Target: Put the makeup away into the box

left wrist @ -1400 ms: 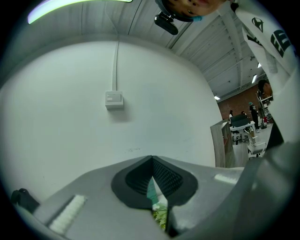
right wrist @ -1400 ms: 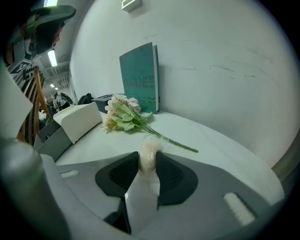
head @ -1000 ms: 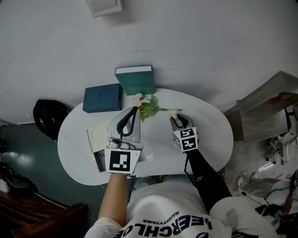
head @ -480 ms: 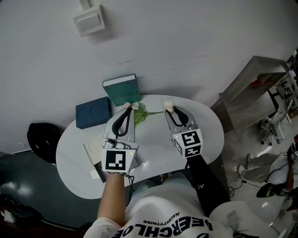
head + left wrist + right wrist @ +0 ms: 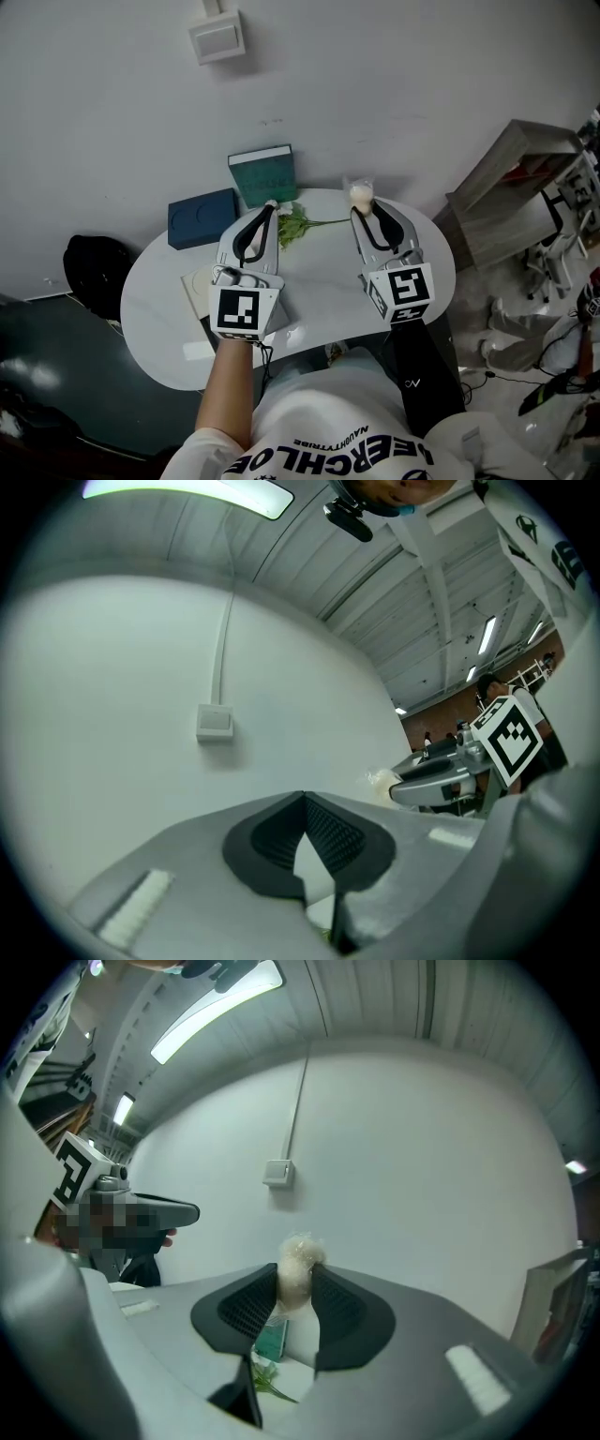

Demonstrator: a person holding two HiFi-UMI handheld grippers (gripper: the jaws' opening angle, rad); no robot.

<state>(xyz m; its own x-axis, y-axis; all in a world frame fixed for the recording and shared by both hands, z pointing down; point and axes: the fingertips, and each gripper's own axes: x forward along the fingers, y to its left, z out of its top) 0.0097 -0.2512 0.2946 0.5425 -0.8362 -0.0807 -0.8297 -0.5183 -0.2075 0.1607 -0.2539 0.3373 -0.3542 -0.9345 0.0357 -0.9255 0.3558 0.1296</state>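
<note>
Makeup puff (image 5: 361,194): cream, fluffy, pinched between pads of right gripper (image 5: 295,1286), above table (image 5: 159,309) far edge. Teal box (image 5: 265,174): table rear, touching navy box (image 5: 202,217).

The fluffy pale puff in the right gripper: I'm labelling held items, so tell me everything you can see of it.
The puff is a small cream-white ball of soft, fibrous-looking fluff with a wispy top. It is pinched between the ribbed dark pads of the right gripper, its upper part sticking out past the fingertips. The head view shows it held over the far edge of the white table, apparently touching nothing else.
</note>
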